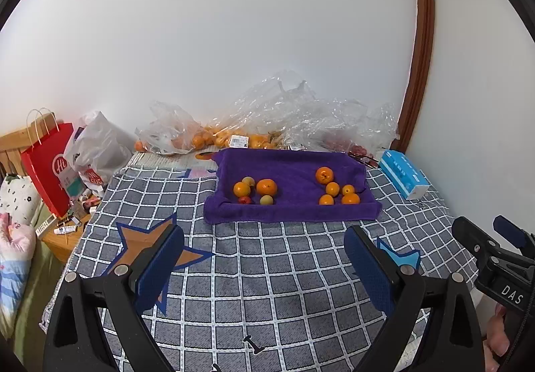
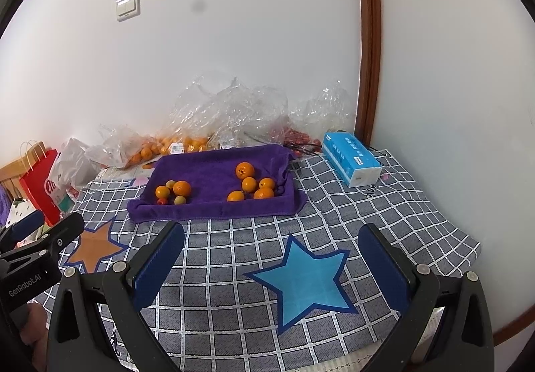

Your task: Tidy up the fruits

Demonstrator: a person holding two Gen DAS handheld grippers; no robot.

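Observation:
A purple towel (image 1: 294, 171) (image 2: 214, 171) lines a shallow tray on the checked tablecloth. On its left lies a mixed group: two oranges (image 1: 266, 187) (image 2: 182, 188), two small yellow-green fruits (image 1: 266, 200) and a small red fruit (image 1: 244, 200). On its right sits a cluster of several oranges (image 1: 332, 188) (image 2: 249, 184). My left gripper (image 1: 264, 238) is open and empty, well short of the towel. My right gripper (image 2: 271, 238) is open and empty too, over a blue star. Each gripper shows at the edge of the other's view.
Clear plastic bags (image 1: 287, 111) with more oranges and red fruits lie against the wall behind the tray. A blue tissue box (image 1: 403, 176) (image 2: 351, 158) sits at the right. A red paper bag (image 1: 50, 168) and clutter stand left of the table.

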